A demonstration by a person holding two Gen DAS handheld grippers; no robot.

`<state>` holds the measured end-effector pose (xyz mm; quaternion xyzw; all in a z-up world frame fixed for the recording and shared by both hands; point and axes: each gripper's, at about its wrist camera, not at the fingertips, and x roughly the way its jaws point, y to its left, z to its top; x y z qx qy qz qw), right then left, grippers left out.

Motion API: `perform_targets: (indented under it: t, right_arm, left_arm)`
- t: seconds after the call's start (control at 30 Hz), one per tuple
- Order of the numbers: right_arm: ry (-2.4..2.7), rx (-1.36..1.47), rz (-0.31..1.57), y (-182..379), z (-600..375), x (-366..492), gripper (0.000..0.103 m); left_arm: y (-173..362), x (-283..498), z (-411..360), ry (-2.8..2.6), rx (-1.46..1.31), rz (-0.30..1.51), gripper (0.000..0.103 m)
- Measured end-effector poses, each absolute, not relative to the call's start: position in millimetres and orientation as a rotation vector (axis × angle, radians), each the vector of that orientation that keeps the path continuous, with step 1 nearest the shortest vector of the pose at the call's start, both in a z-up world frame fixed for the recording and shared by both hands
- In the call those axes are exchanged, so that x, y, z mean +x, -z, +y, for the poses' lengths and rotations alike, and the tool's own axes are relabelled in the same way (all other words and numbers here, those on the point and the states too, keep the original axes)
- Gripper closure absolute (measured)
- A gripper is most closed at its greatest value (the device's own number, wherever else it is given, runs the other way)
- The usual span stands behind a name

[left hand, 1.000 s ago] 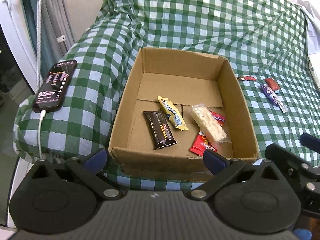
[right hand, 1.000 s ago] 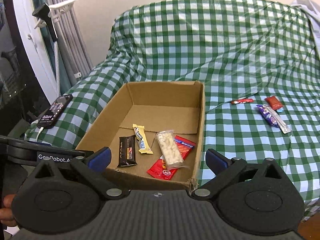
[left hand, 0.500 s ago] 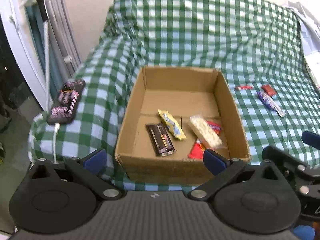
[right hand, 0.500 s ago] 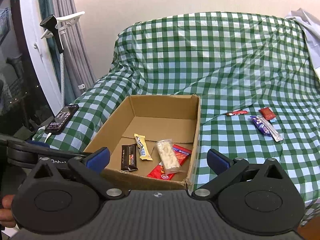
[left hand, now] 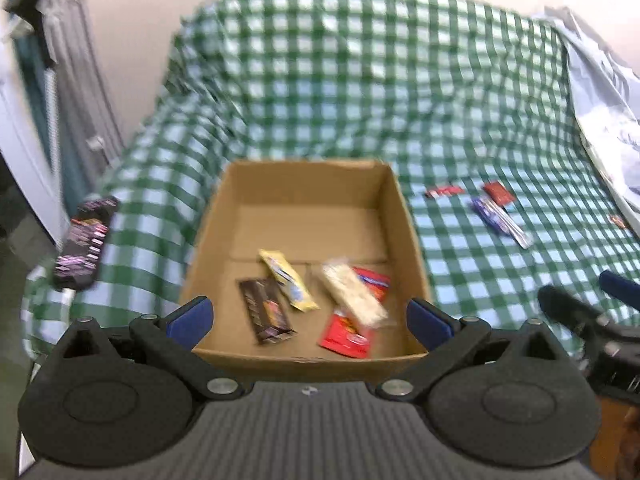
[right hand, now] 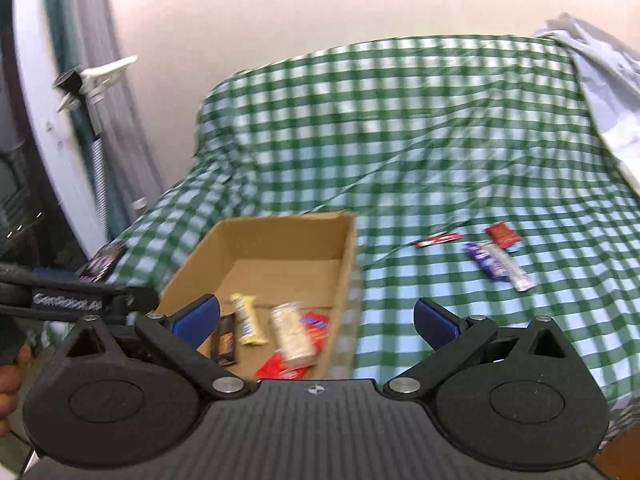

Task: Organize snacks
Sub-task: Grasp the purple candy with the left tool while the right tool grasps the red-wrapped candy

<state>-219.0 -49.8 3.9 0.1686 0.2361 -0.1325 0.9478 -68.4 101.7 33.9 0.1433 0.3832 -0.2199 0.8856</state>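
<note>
I am holding both the left tool (left hand: 308, 316) and right tool (right hand: 316, 320) spread and empty low in frame, since the box (left hand: 404, 216) at centre is collecting snacks while loose wrappers (right hand: 494, 260) are waiting at right on the checked cloth (right hand: 440, 152).

Green checked cloth (left hand: 360, 92), plain pale wall (right hand: 280, 20), grey curtain (left hand: 76, 80)
</note>
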Motion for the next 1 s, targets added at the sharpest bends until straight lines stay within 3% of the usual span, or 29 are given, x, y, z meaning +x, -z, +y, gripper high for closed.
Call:
perform_targets:
  t: [0.13, 0.43, 0.8, 1.0]
  right_arm:
    - [0.374, 0.377, 0.448, 2, -101, -231, 0.001]
    - [0.779, 0.456, 0.368, 30, -288, -271, 0.001]
    - [1.180, 0.633, 0.372, 147, -529, -278, 0.001]
    - [1.313, 0.643, 0.350, 213, -616, -260, 0.001]
  left_arm:
    - [-28, -53, 51, 0.479, 0.344, 0.848, 0.000]
    - [4, -25, -109, 0.582, 0.463, 0.760, 0.000]
    - [120, 72, -296, 0.584, 0.399, 1.041, 0.000]
    - [192, 97, -357, 0.551, 0.455, 1.122, 0.000]
